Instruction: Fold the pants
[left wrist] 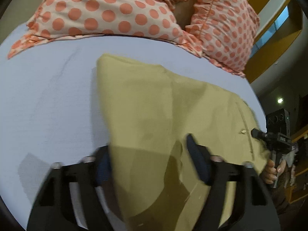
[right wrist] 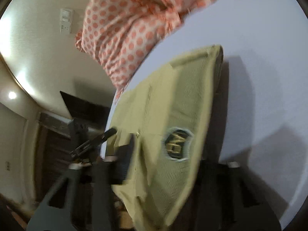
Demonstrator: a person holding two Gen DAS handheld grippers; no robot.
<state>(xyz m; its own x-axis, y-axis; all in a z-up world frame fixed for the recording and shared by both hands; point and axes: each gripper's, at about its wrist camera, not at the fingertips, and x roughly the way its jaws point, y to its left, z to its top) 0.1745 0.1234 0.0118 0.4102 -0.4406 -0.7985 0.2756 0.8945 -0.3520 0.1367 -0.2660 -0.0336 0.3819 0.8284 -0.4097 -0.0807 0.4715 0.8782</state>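
Pants (left wrist: 154, 104) of olive-yellow cloth lay across the pale blue bed sheet (left wrist: 48, 96), near its right edge, below the polka-dot pillows (left wrist: 107, 13) at the head edge. The left gripper (left wrist: 150, 159) had its fingers spread with raised cloth draped between them. The right gripper (right wrist: 167, 173) likewise stood spread around a lifted fold bearing a round patch (right wrist: 178, 144).
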